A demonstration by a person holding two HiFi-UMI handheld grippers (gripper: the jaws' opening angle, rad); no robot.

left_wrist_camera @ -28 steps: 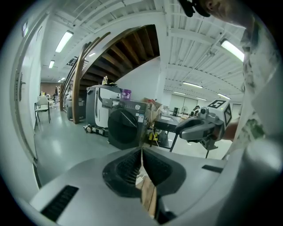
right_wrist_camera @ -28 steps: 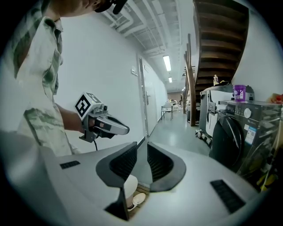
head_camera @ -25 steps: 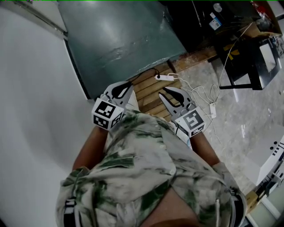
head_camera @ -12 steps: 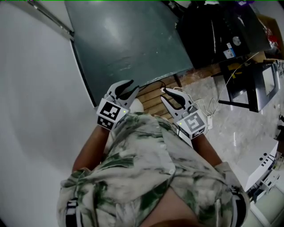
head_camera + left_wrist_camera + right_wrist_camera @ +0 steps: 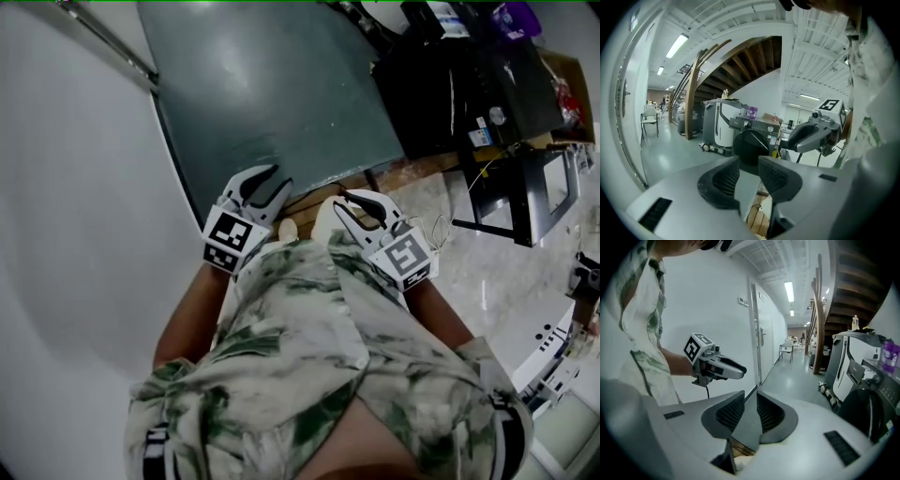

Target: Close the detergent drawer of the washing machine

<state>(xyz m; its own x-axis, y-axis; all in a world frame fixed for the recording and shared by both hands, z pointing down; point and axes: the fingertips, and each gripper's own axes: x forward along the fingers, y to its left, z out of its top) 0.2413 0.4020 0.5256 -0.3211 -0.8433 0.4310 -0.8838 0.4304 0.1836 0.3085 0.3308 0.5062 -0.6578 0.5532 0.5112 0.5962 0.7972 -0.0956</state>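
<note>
The washing machine [image 5: 752,140] stands far ahead in the left gripper view, dark grey with a round black door; it also shows at the right edge of the right gripper view [image 5: 874,404] and at the top right of the head view [image 5: 450,84]. Its detergent drawer is too small to make out. I hold both grippers close in front of my body, well short of the machine. The left gripper [image 5: 260,184] has its jaws opening, with nothing between them. The right gripper [image 5: 359,203] stands slightly open and empty. Each gripper shows in the other's view, the right gripper [image 5: 811,133] and the left gripper [image 5: 719,366].
A dark green sloping panel [image 5: 272,94] lies ahead, with a white wall [image 5: 75,206] to the left. Wooden slats [image 5: 309,199] lie on the floor at my feet. A black frame stand [image 5: 525,197] and a white unit [image 5: 562,352] stand at the right. A wooden staircase [image 5: 736,61] rises overhead.
Both grippers have moved forward and up together. The left gripper's jaws have gone from shut to apart. The white power strip on the floor has passed out of view.
</note>
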